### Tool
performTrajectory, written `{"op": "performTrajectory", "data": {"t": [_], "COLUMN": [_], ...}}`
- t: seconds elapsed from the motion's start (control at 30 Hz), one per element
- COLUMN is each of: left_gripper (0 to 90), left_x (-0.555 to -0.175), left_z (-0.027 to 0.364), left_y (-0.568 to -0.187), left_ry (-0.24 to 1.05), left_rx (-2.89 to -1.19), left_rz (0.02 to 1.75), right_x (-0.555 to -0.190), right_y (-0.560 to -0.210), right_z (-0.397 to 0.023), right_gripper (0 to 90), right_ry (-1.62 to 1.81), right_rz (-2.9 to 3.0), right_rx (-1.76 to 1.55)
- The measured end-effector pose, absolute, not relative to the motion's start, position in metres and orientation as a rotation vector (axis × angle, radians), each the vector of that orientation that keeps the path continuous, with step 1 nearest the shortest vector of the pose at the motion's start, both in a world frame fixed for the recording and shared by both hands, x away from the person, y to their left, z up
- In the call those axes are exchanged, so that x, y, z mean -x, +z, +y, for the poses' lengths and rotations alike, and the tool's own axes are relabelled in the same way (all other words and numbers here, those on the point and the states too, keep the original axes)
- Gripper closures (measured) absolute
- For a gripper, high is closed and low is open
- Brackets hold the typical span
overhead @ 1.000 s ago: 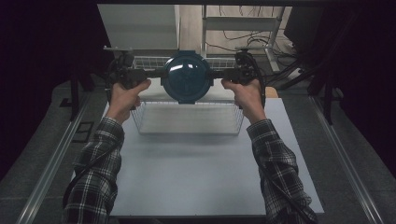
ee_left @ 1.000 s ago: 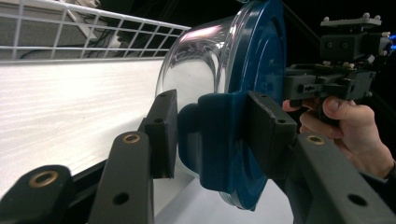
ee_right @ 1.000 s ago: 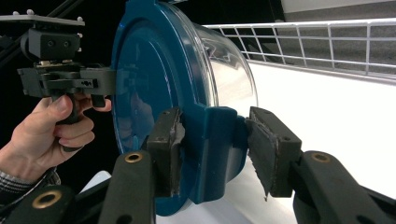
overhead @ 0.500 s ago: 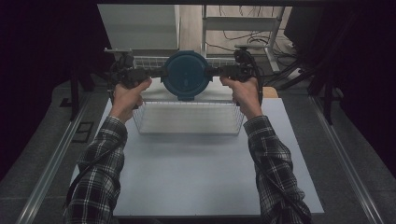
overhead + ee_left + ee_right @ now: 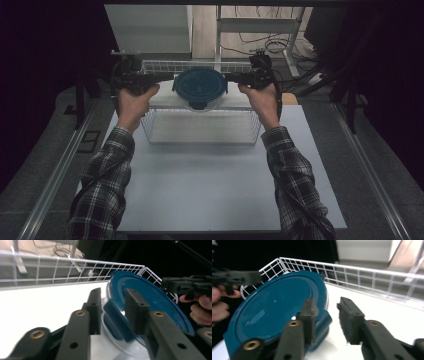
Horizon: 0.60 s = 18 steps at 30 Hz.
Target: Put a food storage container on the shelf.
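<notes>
While the blue-lidded container (image 5: 200,86) sits at the wire basket's (image 5: 200,141) far edge, the left gripper (image 5: 167,80) and right gripper (image 5: 232,78), jaws just closing narrow around its side latches (image 5: 116,320) but not yet clamped, seem mid-grasp, and next must pinch evenly.

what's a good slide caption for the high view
Two hand-held grippers, left and right, flank a blue-lidded container above a white wire basket.

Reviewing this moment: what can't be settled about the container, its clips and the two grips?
- Container contents: hidden under the blue lid in the high view.
- Left gripper: its jaws straddle a clip; pad contact unclear, blurred.
- Right gripper: right gripper view motion-blurred, grip unclear.
- Basket floor behind container: hidden.
</notes>
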<state>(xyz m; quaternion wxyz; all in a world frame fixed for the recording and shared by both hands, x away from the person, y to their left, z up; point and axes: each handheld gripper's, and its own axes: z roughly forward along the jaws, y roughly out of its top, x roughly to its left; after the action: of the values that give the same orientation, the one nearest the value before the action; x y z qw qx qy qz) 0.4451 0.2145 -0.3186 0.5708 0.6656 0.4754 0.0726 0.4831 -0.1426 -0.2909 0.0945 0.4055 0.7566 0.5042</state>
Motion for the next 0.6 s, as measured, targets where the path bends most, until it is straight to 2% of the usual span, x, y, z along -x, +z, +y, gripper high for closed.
{"op": "performTrajectory", "data": {"t": [0.13, 0.17, 0.23, 0.4, 0.6], "left_gripper": [80.1, 85.2, 89.5, 89.6, 89.6], "left_x": [-0.425, -0.410, -0.402, -0.395, -0.401], "left_z": [0.213, 0.210, 0.204, 0.189, 0.183], "left_y": [-0.313, -0.315, -0.321, -0.332, -0.334], "left_ry": [0.259, 0.332, 0.349, 0.380, 0.395], "left_rx": [-1.625, -1.678, -1.723, -1.779, -1.781], "left_rz": [1.086, 1.059, 1.044, 1.025, 1.060], "right_x": [-0.463, -0.456, -0.446, -0.431, -0.432], "right_y": [-0.286, -0.286, -0.290, -0.308, -0.317], "right_z": [-0.150, -0.151, -0.152, -0.152, -0.138], "right_gripper": [84.8, 88.4, 89.0, 89.0, 89.0], "right_ry": [1.469, 1.455, 1.433, 1.430, 1.383], "right_rz": [2.222, 2.224, 2.244, 2.302, 2.337], "right_rx": [-1.109, -1.069, -1.027, -0.999, -0.987]}}
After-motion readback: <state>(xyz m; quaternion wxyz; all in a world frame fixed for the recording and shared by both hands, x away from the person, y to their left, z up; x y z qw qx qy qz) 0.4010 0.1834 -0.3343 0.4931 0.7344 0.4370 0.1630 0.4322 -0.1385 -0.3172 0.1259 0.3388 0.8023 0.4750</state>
